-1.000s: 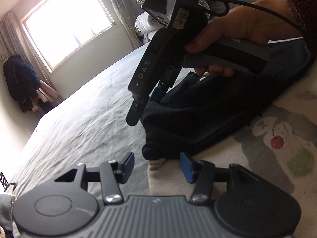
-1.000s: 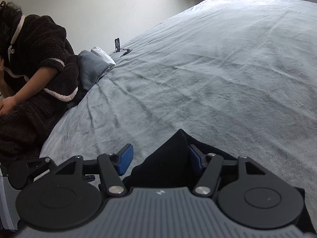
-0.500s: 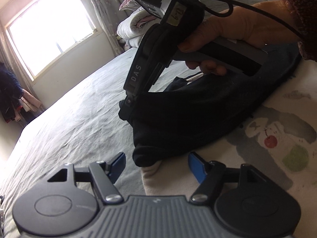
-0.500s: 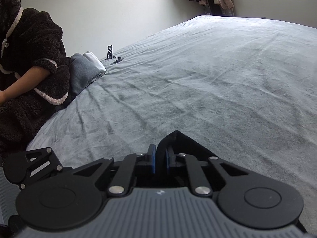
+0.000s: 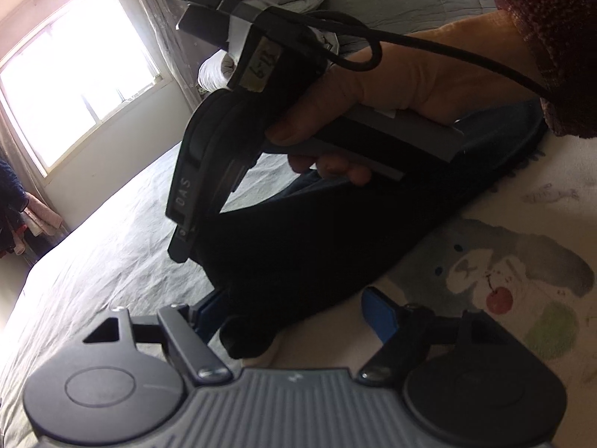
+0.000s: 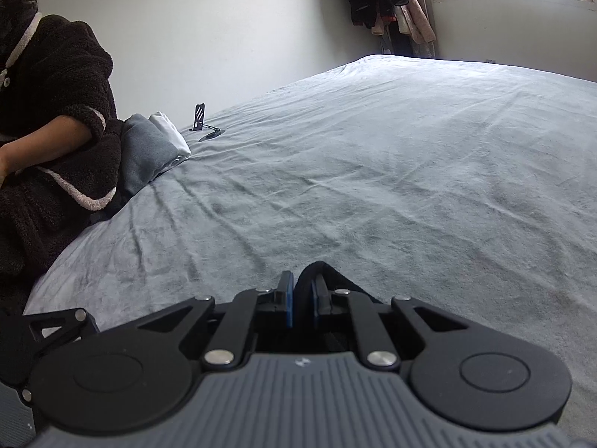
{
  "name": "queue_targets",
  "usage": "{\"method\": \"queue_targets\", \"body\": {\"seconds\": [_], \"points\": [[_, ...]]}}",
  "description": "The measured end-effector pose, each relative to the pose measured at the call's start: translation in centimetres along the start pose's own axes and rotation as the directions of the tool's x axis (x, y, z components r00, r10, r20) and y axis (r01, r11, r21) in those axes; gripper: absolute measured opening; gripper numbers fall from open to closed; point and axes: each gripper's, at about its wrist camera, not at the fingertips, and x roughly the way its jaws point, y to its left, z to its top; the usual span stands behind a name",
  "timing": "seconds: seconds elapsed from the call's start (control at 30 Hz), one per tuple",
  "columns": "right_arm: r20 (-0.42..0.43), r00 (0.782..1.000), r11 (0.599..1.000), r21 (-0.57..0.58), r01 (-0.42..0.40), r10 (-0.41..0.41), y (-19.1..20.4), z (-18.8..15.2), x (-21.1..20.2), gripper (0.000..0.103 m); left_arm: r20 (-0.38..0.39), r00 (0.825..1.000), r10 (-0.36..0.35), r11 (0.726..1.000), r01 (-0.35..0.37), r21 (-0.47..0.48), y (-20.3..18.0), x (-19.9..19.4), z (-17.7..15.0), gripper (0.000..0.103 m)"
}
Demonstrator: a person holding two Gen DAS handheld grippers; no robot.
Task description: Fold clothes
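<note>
Grey bedding (image 6: pixel 391 171) is spread across a big bed under a bright window (image 5: pixel 74 86). A dark garment (image 5: pixel 328 239) is lifted at one corner by the right claw (image 6: pixel 302 302), which is clamped tight on a fold of it. The left claw (image 5: pixel 294 317) has just been opening; its blue pads stand apart around the garment's lower corner, and the left pad is partly hidden behind the cloth.
</note>
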Motion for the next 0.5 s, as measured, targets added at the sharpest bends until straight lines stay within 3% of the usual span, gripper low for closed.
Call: {"method": "queue_targets", "body": {"seconds": [0.1, 0.2, 0.27, 0.33, 0.37, 0.5], "points": [[-0.026, 1.000, 0.999, -0.028, 0.017, -0.018, 0.3, -0.2, 0.9, 0.012, 0.026, 0.999, -0.032, 0.999, 0.033, -0.030, -0.1, 0.0, 0.5, 0.083], [-0.057, 0.996, 0.997, -0.052, 0.060, -0.063, 0.4, -0.8, 1.7, 0.012, -0.032, 0.999, -0.043, 0.997, 0.041, -0.072, -0.1, 1.2, 0.4, 0.094], [-0.063, 0.992, 0.993, -0.055, 0.106, -0.110, 0.4, -1.1, 1.8, 0.021, -0.069, 0.995, -0.070, 0.982, 0.056, -0.178, 1.2, 1.6, 0.0, 0.097], [-0.044, 0.986, 0.986, -0.043, 0.160, -0.162, 0.2, -1.1, 1.3, 0.063, -0.091, 0.991, -0.101, 0.958, 0.072, -0.277, 2.4, 1.6, -0.8, 0.098], [-0.032, 0.983, 0.983, -0.030, 0.182, -0.183, 0.0, -1.0, 0.9, 0.071, -0.095, 0.990, -0.107, 0.952, 0.074, -0.296, 2.6, 1.5, -1.0, 0.098], [0.047, 0.981, 0.979, 0.090, 0.185, -0.190, -1.6, -0.6, -2.3, 0.071, -0.103, 0.989, -0.106, 0.947, 0.069, -0.314, 2.5, 1.0, -1.3, 0.098]]}}
